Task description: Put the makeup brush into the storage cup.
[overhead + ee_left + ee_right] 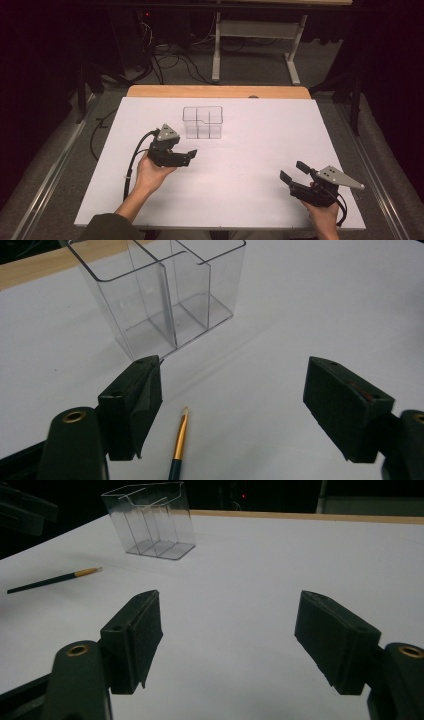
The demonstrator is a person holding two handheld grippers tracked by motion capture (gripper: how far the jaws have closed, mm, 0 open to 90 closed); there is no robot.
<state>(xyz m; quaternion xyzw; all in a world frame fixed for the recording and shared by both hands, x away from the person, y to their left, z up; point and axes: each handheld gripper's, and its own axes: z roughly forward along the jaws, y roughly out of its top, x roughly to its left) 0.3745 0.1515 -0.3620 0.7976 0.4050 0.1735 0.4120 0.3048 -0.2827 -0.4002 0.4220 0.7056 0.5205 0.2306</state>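
Dim, soft-focus frames — bright white table, black surroundings, faint shadows

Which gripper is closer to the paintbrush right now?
Left. The left gripper hangs open right over the paintbrush, whose tip lies between its jaws. The right gripper is open too, well off across the table.

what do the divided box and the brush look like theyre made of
Box: clear, glossy hard plastic, likely acrylic; the table shows through its walls and edges catch light.
Brush: dark handle, maybe painted wood, a shiny gold, probably metal collar, and a pale tip.
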